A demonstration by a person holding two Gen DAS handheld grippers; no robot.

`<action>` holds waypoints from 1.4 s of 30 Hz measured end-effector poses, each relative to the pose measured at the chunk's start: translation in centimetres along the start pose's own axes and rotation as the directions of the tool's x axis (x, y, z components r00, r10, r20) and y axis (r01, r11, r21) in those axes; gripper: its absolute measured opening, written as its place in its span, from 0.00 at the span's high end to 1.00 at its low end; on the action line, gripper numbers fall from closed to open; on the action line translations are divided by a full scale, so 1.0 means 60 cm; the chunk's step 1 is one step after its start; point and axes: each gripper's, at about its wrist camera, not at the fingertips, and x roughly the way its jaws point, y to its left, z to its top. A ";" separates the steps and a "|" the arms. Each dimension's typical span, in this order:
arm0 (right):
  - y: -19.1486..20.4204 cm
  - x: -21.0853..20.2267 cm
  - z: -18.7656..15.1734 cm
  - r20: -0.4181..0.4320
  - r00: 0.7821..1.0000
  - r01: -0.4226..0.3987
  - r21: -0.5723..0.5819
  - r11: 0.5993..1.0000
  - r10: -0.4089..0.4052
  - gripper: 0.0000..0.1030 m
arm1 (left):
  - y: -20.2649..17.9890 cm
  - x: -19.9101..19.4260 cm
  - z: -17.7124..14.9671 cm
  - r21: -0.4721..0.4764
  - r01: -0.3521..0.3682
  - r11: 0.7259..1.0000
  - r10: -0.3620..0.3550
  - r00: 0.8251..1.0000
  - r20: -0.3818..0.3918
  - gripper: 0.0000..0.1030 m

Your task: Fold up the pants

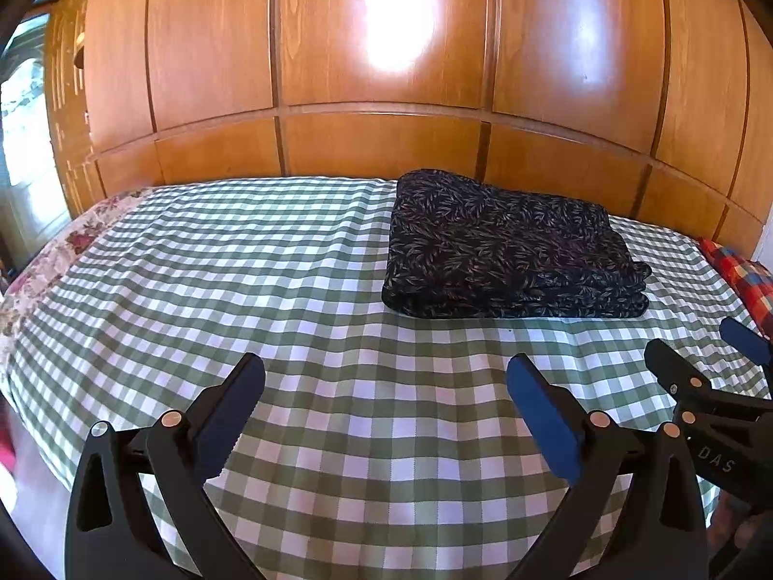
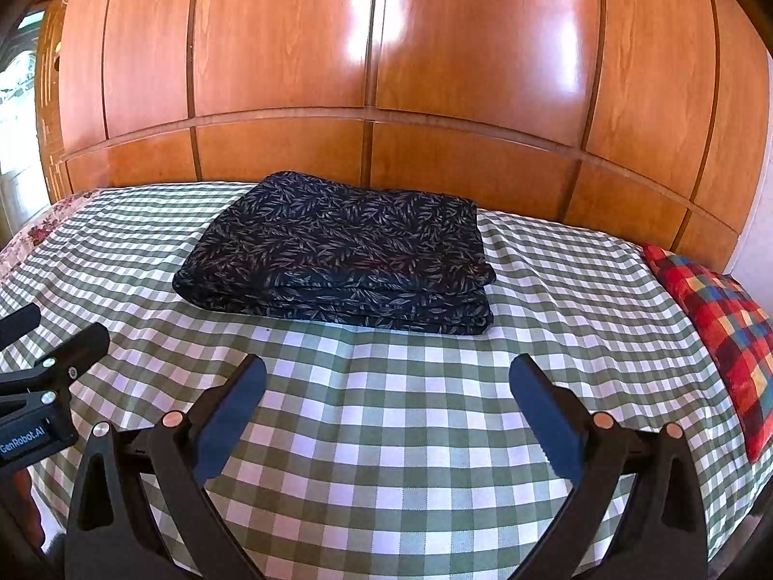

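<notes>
Checked bed [image 2: 386, 435], wooden wardrobe [image 2: 386, 72] behind: pants [image 2: 338, 261] folded, stacked square. Left gripper [image 1: 386, 377] and right gripper [image 2: 386, 377] both spread wide, empty (best kept clear of the stack).

A bedroom in a home. A bed [image 1: 290, 299] fills the lower half of both views, covered with a green-and-white checked sheet [image 2: 386, 411]. Behind it, across the top, runs a glossy wooden panelled wardrobe [image 2: 386, 72]. A red plaid cushion [image 2: 715, 333] lies at the right edge, a floral cover [image 1: 43, 266] shows at the left edge, and daylight enters from a window [image 1: 24, 111] at far left.
</notes>
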 end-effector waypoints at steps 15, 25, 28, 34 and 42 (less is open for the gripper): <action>-0.011 0.000 -0.002 0.005 1.000 0.010 0.021 1.000 -0.010 0.02 | 0.008 -0.019 0.013 0.009 -0.037 0.999 0.036 0.999 0.032 0.04; -0.007 -0.003 -0.003 0.008 1.000 0.011 0.017 1.000 -0.012 0.02 | 0.012 -0.027 0.014 0.007 -0.032 0.999 0.032 0.999 0.043 0.04; -0.007 -0.004 -0.003 0.011 1.000 0.010 0.017 1.000 -0.010 0.02 | 0.012 -0.029 0.014 0.010 -0.034 0.999 0.034 0.999 0.042 0.04; -0.006 -0.006 -0.002 0.013 1.000 0.009 0.015 1.000 -0.009 0.02 | 0.010 -0.032 0.013 0.013 -0.037 0.999 0.037 0.998 0.045 0.04; -0.004 -0.006 -0.003 0.013 1.000 0.010 0.014 1.000 -0.010 0.02 | 0.010 -0.036 0.014 0.008 -0.040 0.999 0.039 0.998 0.048 0.04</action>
